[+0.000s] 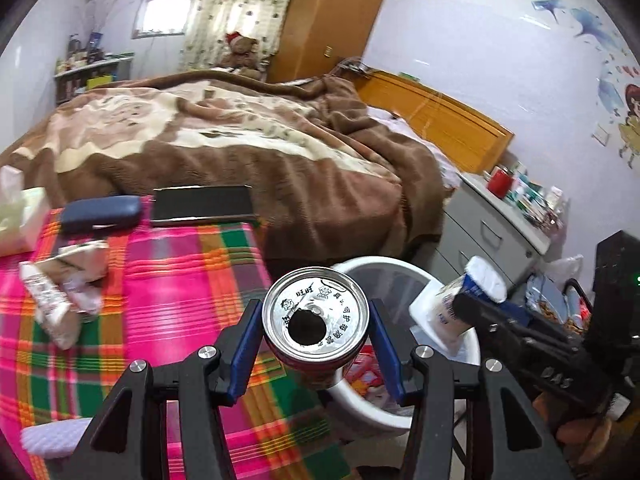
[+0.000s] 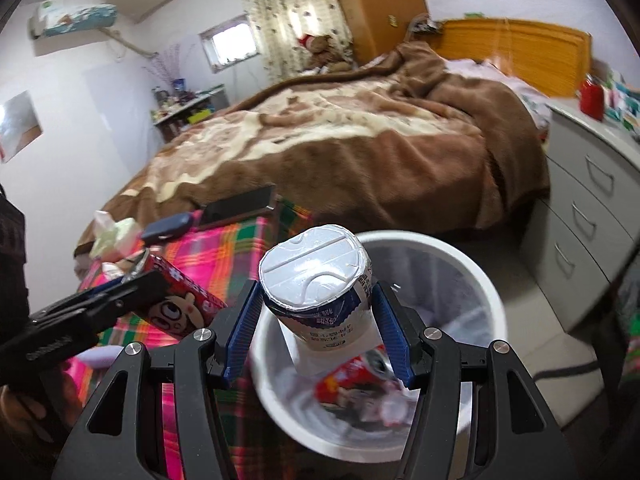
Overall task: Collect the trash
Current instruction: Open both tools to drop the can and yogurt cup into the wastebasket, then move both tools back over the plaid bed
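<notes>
- A bedroom: a plaid-covered table (image 1: 168, 264) stood against the bed, a white waste bin (image 2: 480, 280) off its right edge.
- Near the table's left edge lay crumpled wrappers (image 1: 64, 288), uncollected, light and soft.
- The left gripper (image 1: 316, 340) pinched an opened drink can (image 1: 316, 312) at its sides; thin, dentable.
- The right gripper (image 2: 316, 320) clasped a sealed yogurt cup (image 2: 320, 280) above the bin; squashy.

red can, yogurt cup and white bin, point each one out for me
red can (image 1: 316, 312), left wrist view, on its silver top beside the opening
yogurt cup (image 2: 312, 268), right wrist view, on its foil lid
white bin (image 2: 486, 280), right wrist view, on its right rim
</notes>
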`<state>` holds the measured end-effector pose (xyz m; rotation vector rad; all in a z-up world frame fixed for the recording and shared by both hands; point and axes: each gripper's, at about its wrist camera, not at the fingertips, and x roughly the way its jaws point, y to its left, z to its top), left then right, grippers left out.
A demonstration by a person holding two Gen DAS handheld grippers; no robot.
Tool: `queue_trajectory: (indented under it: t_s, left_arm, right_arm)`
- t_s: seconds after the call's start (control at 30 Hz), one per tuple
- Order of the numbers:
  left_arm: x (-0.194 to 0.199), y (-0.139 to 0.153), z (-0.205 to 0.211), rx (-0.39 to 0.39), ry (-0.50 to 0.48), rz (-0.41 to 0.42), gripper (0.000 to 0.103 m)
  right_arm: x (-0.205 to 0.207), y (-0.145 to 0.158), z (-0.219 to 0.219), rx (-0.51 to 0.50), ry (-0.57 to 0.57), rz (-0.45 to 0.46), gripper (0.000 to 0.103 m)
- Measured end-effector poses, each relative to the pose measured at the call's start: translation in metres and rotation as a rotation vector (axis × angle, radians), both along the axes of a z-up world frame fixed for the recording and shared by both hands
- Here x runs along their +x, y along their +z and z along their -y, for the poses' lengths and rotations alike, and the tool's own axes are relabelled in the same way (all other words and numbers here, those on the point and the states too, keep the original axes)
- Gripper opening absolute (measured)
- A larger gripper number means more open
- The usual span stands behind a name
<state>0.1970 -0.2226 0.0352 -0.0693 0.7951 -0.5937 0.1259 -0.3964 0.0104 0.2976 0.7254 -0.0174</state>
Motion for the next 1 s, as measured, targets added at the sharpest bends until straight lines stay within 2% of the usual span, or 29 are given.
queue_trajectory:
  t_s: [0.2,0.37,0.47,0.57,0.67,0.73,1.0]
  left_arm:
    - [-0.003,-0.013,0.039,0.047,-0.054,0.008,0.053]
    - [-0.007,-0.027,0.055,0.082,-0.075,-0.001,0.053]
    - [-0.01,-0.032,0.064,0.123,-0.068,0.025,0.053]
    - [-0.007,-0.035,0.064,0.082,-0.089,-0.014,0.053]
    - [-0.008,-0.033,0.064,0.086,-0.081,-0.003,0.059]
    - [-0.01,-0.03,0.062,0.074,-0.088,0.009,0.063]
    - [-0.014,-0.022,0.047,0.06,-0.065,0.014,0.068]
  right_arm:
    - [-0.002,-0.023,0.02,-0.002,-0.055,-0.075,0.059]
    - [0.0,-0.037,0.027,-0.02,-0.078,-0.13,0.059]
    - [-0.001,-0.04,0.03,-0.044,-0.082,-0.145,0.059]
    - [-0.003,-0.041,0.031,-0.053,-0.08,-0.148,0.059]
    - [-0.006,-0.039,0.033,-0.072,-0.097,-0.138,0.061]
    - [-0.007,-0.038,0.034,-0.072,-0.106,-0.127,0.068]
    - [-0.009,-0.031,0.029,-0.064,-0.1,-0.098,0.068]
